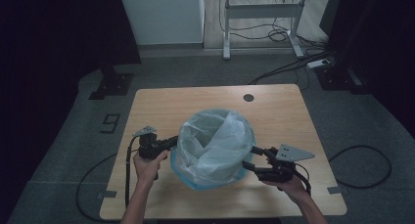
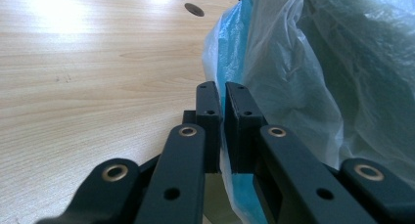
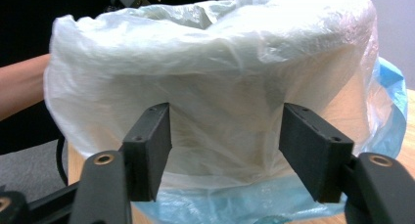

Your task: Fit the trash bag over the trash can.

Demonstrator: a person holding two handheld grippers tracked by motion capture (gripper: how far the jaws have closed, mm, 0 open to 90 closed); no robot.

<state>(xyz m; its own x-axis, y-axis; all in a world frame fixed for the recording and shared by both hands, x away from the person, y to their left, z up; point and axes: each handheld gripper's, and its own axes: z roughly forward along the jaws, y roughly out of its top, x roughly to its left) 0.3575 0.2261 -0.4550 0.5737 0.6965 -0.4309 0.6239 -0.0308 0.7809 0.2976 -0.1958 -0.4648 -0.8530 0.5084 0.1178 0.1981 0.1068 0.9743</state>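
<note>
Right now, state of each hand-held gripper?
Left hand-held gripper: shut on the plastic bag, pinching its film at the edge.
Right hand-held gripper: open, jaws apart facing the bag, nothing pinched.

Left tongs (image 1: 172,143) are clamped together at the left, while right tongs (image 1: 250,158) stand parted, forearms reaching forward.

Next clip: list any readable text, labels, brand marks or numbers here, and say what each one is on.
"9": a dark figure marked on the grey floor, left of the wooden table in the high view; it reads as a nine, though it could be a mark of another kind.
No print shows on the plastic bag, the table, or the fingers of either gripper.
</note>
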